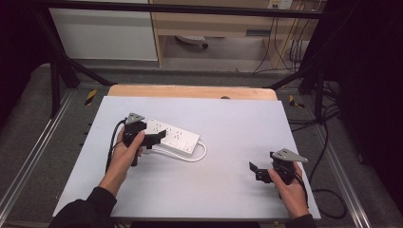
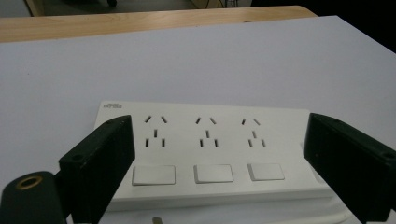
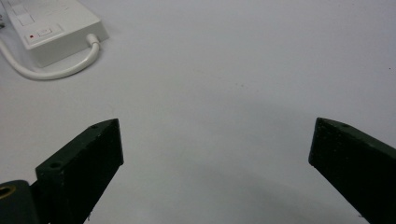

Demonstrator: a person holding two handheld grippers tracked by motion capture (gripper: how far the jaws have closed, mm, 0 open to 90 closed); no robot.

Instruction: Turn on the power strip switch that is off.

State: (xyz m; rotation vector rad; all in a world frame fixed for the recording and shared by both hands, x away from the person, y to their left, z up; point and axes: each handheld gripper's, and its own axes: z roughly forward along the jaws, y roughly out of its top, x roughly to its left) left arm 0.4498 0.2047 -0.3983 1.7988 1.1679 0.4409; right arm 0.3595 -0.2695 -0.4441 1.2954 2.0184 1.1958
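2 grippers gape wide: left gripper (image 1: 159, 137) at the power strip (image 1: 173, 135), right gripper (image 1: 254, 170) over bare table (image 1: 228, 118).

A white power strip (image 1: 172, 136) lies on the pale surface (image 1: 237, 123), left of centre, set at a slant; it has three sets of sockets, each with a white switch (image 2: 153, 175) below it; a small red light (image 3: 31, 36) sits at one end; its white cord (image 1: 199, 155) loops out from that end and curls back along the strip's near side; beyond the surface's far wooden edge (image 1: 190, 91), dark cables (image 1: 290, 47) hang by a wooden cabinet (image 1: 214, 23).
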